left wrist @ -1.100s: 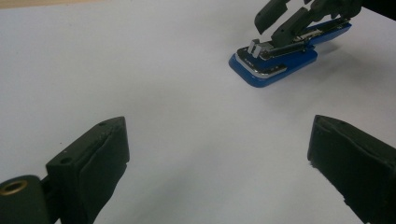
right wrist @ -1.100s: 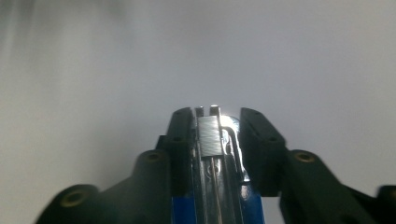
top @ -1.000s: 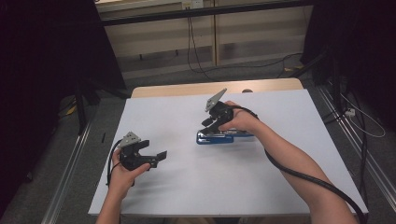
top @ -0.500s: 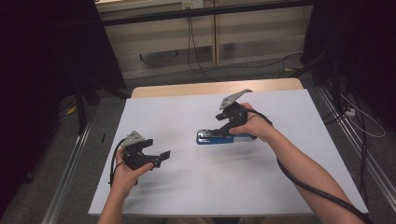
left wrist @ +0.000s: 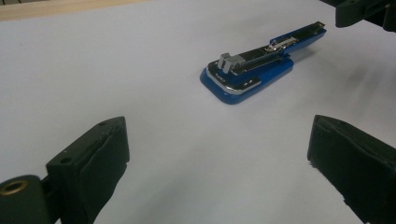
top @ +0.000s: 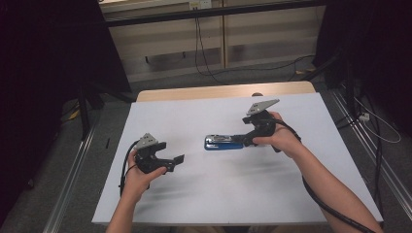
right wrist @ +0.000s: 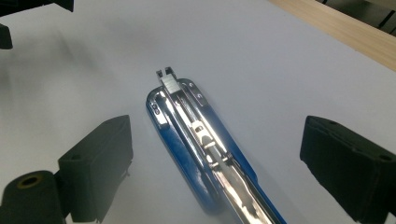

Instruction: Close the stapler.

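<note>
A blue plastic stapler with a chrome staple channel lies at the centre of the white tabletop. The right tongs have just been opening and stand wide, gripping nothing; the left tongs, lower left, are wide and empty. Best retreat straight along the stapler, avoiding its rail.

Black hand-held gripper each hand, grey triangular top plates, trailing black cables.

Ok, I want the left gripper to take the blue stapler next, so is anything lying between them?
Nothing visible does. In the left gripper view, bare white table cover runs from the open left gripper up to the stapler. The right gripper sits at the stapler's far end, jaws open.
</note>
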The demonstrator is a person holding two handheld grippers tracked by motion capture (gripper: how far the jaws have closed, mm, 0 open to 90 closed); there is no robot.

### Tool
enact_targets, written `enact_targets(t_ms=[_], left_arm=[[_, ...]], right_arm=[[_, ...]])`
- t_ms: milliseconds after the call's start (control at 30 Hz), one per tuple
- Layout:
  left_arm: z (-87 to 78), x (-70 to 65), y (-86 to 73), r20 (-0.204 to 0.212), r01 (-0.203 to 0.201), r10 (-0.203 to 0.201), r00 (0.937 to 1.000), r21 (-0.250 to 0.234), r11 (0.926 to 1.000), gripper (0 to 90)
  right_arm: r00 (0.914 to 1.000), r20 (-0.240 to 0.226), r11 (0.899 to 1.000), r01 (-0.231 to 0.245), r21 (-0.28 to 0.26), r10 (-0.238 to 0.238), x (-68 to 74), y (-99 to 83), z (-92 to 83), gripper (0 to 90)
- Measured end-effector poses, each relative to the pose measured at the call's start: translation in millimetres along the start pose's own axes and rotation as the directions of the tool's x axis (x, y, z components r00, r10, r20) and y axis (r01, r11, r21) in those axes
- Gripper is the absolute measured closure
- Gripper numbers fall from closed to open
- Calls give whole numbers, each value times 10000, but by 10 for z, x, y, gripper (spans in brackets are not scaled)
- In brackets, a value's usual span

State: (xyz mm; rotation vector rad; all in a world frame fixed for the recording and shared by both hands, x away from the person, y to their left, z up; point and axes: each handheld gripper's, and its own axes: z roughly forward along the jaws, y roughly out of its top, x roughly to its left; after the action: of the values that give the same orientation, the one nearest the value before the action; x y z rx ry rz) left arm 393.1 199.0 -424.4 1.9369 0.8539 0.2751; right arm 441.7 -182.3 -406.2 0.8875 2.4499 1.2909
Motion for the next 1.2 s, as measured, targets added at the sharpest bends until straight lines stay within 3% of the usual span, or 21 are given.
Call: enact_targets(t_ms=[300, 467, 667, 1000, 1200], left_arm=[[169, -64, 52, 85, -115, 115, 9999, 60, 9999, 90], [269, -117, 88, 212, -367, 365, 9991, 94, 9993, 177], [381, -156, 115, 278, -570, 568, 9980, 56, 9984, 380], [598, -215, 155, 388, -773, 755, 9964, 483, 9958, 767], [672, -218, 176, 311, -705, 696, 9971, 287, 9971, 898]], right_arm=[[9952, 863, 9985, -425, -344, 454, -57, -224, -224, 82], [9893, 1344, 9977, -520, -424, 573, -60, -330, -325, 86], [9813, 1740, 9954, -724, -622, 822, -66, -436, -444, 90], [9625, 2400, 9909, -1107, -761, 1260, -111, -625, -648, 89], [9513, 2723, 9890, -1304, -693, 1445, -131, -754, -710, 102]])
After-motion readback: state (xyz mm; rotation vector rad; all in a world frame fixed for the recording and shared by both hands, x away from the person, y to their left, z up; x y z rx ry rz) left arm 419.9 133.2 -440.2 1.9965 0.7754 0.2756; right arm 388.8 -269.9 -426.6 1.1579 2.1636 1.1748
